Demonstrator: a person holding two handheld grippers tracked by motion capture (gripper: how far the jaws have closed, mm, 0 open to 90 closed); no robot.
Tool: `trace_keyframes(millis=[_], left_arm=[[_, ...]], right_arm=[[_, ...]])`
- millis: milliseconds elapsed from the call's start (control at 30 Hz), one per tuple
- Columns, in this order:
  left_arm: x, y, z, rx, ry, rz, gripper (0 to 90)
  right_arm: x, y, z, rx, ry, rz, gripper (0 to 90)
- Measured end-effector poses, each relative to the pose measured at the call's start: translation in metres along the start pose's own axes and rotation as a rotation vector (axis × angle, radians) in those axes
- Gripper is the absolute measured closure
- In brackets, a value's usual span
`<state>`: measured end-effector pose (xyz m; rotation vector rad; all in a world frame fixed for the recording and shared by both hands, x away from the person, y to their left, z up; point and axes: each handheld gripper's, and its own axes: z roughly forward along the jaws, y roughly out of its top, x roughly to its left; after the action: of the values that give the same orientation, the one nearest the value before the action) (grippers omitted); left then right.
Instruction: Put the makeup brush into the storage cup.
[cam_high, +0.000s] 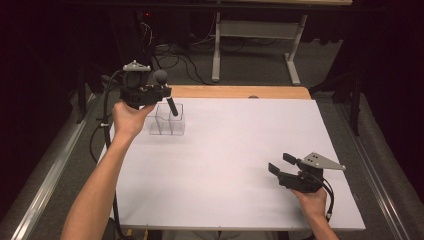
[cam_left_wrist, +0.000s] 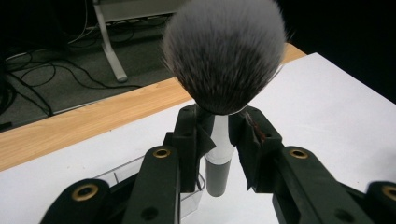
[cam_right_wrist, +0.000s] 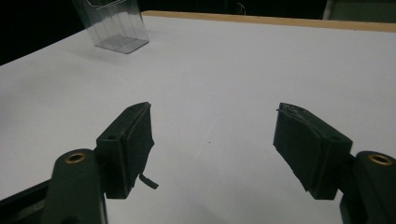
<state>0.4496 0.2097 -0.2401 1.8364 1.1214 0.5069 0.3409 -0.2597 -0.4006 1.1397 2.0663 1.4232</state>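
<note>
While clamped by its pale handle in the left gripper (cam_left_wrist: 223, 135), makeup brush (cam_high: 165, 90) held bristles-up, tail slanting down over the clear organizer (cam_high: 167, 120) at the table's (cam_high: 240, 150) ten o'clock; probably lined up for dropping handle-first. Organizer split into compartments, nothing visible inside yet; which one sits under the handle, hard to tell. Right gripper (cam_right_wrist: 212, 140) parked at five o'clock, jaws spread wide, holding nothing, likely kept clear.

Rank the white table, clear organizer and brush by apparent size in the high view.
1. white table
2. clear organizer
3. brush, held in the left gripper above the organizer; slightly nearer the camera, still smallest.
</note>
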Motion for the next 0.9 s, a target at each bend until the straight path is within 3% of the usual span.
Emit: trace_keyframes(millis=[900], left_arm=[[0.014, 0.0, 0.01, 0.03, 0.066, -0.022, 69.9]], right_arm=[[0.001, 0.0, 0.0, 0.001, 0.001, -0.002, 29.9]])
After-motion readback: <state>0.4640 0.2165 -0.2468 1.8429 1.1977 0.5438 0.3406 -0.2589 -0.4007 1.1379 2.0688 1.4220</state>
